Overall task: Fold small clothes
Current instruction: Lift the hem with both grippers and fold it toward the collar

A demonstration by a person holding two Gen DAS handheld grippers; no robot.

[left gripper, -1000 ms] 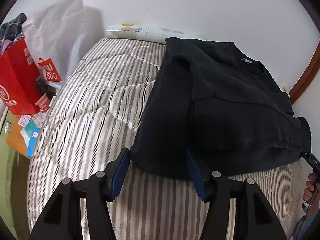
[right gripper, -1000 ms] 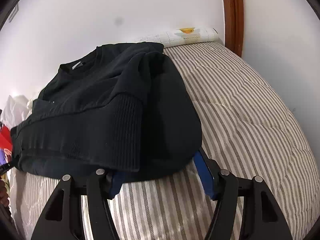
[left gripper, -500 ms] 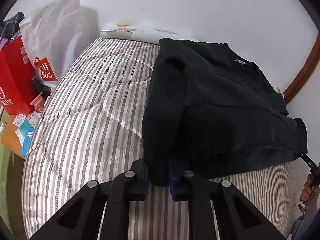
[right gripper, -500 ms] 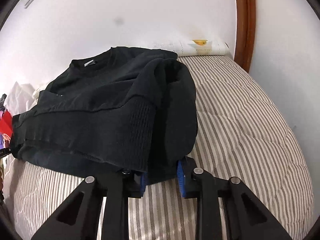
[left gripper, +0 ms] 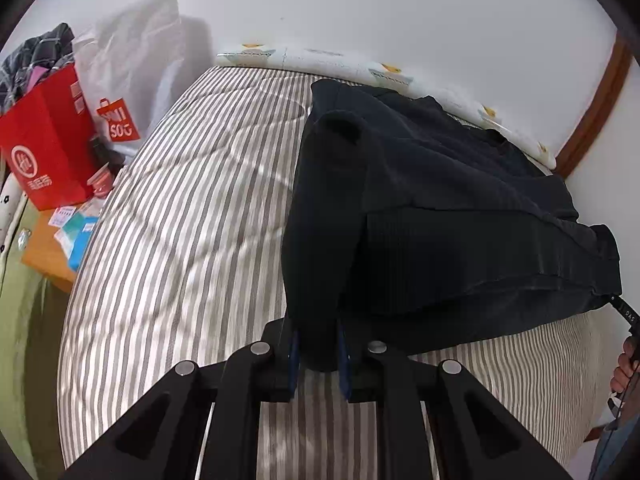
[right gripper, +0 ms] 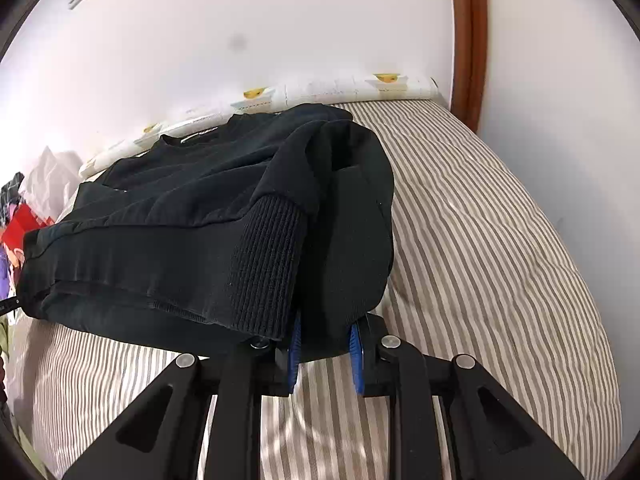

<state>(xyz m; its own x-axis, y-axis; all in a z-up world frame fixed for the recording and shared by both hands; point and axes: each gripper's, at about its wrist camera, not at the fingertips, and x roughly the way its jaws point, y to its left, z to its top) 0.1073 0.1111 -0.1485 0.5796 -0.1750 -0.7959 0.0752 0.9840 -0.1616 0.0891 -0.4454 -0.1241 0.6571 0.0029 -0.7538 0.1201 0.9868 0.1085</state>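
A black sweater point(left gripper: 440, 216) is laid on a striped bed point(left gripper: 192, 216), and its near left edge is pinched between the blue pads point(left gripper: 295, 350) of the left gripper point(left gripper: 318, 354), so that the cloth is pulled up into a fold. At the far left, a red bag point(left gripper: 44, 152) and a white bag point(left gripper: 132, 68) are seen beside the bed, against the white wall point(left gripper: 380, 4). At the right edge, a hand point(left gripper: 626, 364) is seen next to a brown wooden frame point(left gripper: 592, 112).

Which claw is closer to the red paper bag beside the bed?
Left. The left claw grips the black sweater on the side toward the red bag; the right claw holds the corner away from it.
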